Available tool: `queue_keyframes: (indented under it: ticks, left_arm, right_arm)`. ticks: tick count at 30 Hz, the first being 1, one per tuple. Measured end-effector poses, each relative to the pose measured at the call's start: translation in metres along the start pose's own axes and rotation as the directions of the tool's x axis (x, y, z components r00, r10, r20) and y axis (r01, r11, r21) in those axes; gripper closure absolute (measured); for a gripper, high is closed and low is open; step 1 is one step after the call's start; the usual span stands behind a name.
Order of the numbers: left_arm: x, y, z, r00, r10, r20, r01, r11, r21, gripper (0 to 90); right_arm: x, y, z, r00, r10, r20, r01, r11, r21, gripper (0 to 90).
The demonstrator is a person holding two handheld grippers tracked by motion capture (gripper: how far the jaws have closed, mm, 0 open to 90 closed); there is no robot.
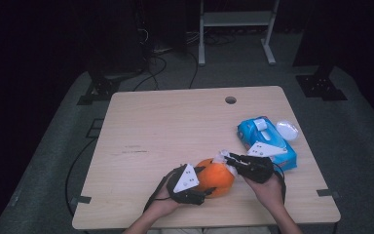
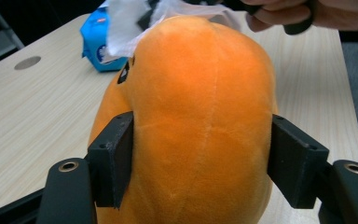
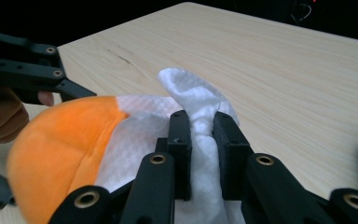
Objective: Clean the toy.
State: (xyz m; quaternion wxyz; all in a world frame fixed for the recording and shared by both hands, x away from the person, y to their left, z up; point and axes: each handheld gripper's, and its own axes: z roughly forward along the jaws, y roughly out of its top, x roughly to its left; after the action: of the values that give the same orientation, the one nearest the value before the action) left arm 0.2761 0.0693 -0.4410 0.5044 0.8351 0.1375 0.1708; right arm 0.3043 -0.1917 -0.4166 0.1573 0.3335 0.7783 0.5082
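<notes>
The table carries the orange plush toy at lower centre of the high view, clamped between the left gripper jaws. The right gripper, jaws pinched on a white wipe, rests it against the toy's top. The step in hand appears to be wiping; the next move calls for drawing the wipe across the plush while the left grip steadies it.

Orange plush toy — white wipe
</notes>
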Motion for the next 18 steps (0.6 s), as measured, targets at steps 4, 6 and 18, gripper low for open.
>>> queue_keyframes:
  ticks: [4, 6, 18]
  left_arm:
    - [0.006, -0.002, -0.003, 0.999, -0.044, -0.003, 0.044, 0.999, -0.007, 31.6]
    - [0.008, -0.002, -0.004, 0.998, -0.063, -0.006, 0.063, 0.998, -0.01, 31.7]
    - [0.02, -0.005, -0.004, 0.9864, -0.164, -0.013, 0.163, 0.9861, -0.03, 31.5]
  right_arm:
    - [0.007, 0.004, -0.003, 0.9998, -0.021, -0.005, 0.021, 1.0, -0.023, 77.8]
    - [0.009, 0.006, -0.004, 0.9996, -0.025, -0.01, 0.025, 0.999, -0.034, 77.9]
    - [0.024, 0.015, -0.006, 0.9899, -0.022, -0.14, 0.01, 0.996, -0.086, 77.8]
